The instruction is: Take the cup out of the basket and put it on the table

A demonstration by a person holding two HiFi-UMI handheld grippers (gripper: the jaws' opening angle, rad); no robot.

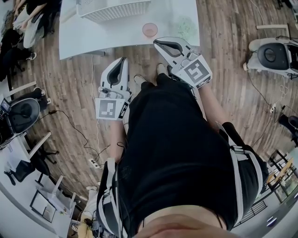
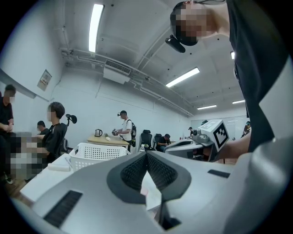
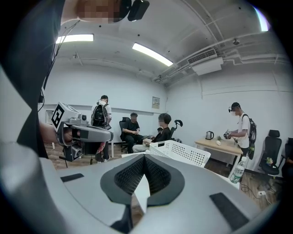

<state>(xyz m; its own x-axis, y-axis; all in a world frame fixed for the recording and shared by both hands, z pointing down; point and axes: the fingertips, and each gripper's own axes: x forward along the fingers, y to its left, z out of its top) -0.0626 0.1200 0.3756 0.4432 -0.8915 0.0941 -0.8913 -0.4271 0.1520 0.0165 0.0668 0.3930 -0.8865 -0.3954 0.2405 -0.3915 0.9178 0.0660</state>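
A pinkish see-through cup (image 1: 150, 29) stands upright on the white table (image 1: 93, 37), near its front edge and right of the white perforated basket (image 1: 114, 9). The basket (image 2: 98, 154) also shows in both gripper views, (image 3: 181, 153) in the right one. My left gripper (image 1: 125, 59) hangs over the floor just short of the table edge, with its jaws together and nothing in them. My right gripper (image 1: 158, 42) reaches the table's front edge a little below the cup, also shut and empty. Each gripper view looks level over the table, past its own closed jaws.
Several people sit at the table's far left (image 1: 28, 18). A person stands at a wooden table with a kettle (image 3: 209, 135). A water bottle (image 3: 237, 171) stands at the right. Office chairs (image 1: 23, 114) and floor cables (image 1: 74, 125) lie left, and a round white device (image 1: 272, 55) right.
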